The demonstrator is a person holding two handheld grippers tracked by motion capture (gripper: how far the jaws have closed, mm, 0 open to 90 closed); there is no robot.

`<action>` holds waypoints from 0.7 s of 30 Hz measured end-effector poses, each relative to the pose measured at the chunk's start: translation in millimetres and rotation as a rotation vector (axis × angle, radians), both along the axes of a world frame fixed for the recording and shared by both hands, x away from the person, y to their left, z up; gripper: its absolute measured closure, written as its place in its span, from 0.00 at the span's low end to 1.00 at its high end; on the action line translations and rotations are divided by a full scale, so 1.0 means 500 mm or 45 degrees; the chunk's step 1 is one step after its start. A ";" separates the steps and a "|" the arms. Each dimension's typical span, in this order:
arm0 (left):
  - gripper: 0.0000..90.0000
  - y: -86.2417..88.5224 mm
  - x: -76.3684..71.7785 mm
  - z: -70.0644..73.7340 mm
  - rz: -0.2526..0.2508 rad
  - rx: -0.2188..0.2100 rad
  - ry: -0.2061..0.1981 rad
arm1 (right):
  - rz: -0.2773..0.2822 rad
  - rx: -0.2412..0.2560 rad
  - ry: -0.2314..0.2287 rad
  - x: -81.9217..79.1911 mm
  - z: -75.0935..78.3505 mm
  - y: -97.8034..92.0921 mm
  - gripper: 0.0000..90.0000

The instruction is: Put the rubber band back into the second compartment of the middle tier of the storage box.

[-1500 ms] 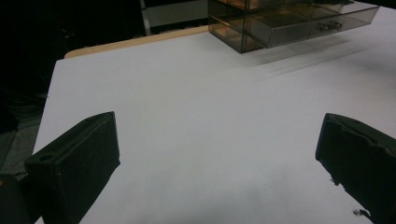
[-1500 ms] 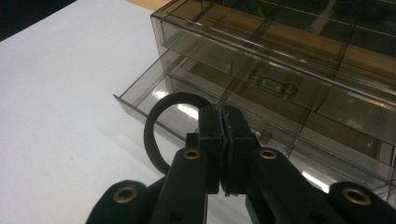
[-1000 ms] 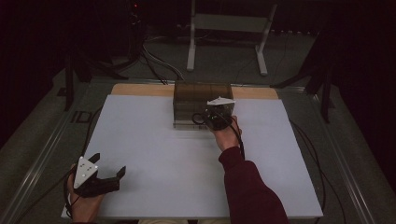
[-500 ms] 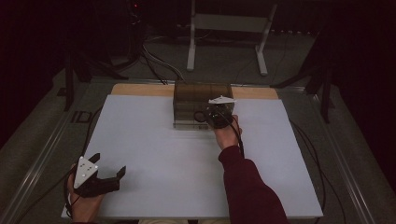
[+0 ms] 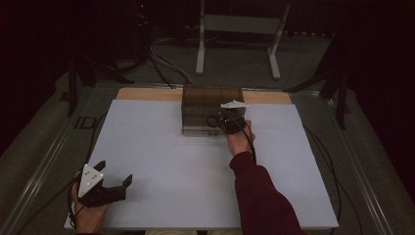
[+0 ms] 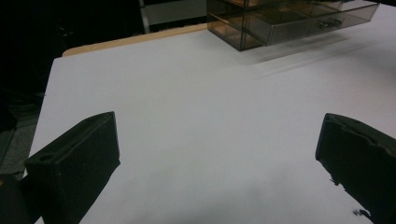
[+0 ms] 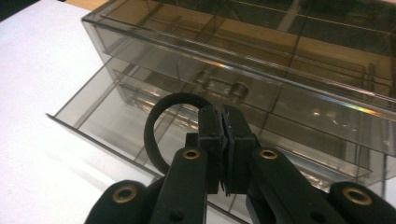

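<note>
A smoky clear drawer box stands at the far middle of the white table. Its bottom drawer is pulled out. My right gripper is shut on a black ring and holds it over the pulled-out drawer, in front of the upper drawer's handle. In the high view the black ring hangs at the box's front. My left gripper stands open near the table's front left corner, nothing between its jaws.
The white table top has a wooden strip along its far edge. Behind it stand a white stand and cables on the floor. A cable trails at the right.
My right gripper with the ring has shifted slightly along the box front. The left gripper stays put.
</note>
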State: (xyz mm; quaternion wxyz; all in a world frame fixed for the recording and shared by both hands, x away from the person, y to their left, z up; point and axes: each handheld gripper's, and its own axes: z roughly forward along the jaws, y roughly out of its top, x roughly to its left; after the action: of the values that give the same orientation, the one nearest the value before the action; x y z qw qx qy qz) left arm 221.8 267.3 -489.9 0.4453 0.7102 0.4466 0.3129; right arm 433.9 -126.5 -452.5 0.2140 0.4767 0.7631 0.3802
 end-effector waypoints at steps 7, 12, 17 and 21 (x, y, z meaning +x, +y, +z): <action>0.00 0.000 0.000 0.000 0.000 -0.002 0.000 | -0.016 -0.013 0.003 0.005 -0.006 -0.002 0.98; 0.00 -0.001 0.001 -0.001 -0.003 0.000 0.003 | -0.023 -0.019 0.009 0.008 -0.009 -0.002 0.98; 0.00 -0.001 0.000 0.000 -0.001 -0.002 0.001 | -0.029 -0.032 0.012 0.010 -0.013 -0.001 0.98; 0.00 -0.002 0.000 0.000 -0.004 0.000 0.001 | -0.031 -0.047 0.010 0.011 -0.016 0.003 0.98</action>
State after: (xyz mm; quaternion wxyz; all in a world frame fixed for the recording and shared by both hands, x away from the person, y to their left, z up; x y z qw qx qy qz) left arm 221.9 266.4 -490.1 0.4457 0.7110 0.4455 0.3120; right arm 439.5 -125.2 -460.4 0.2242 0.4835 0.7650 0.3615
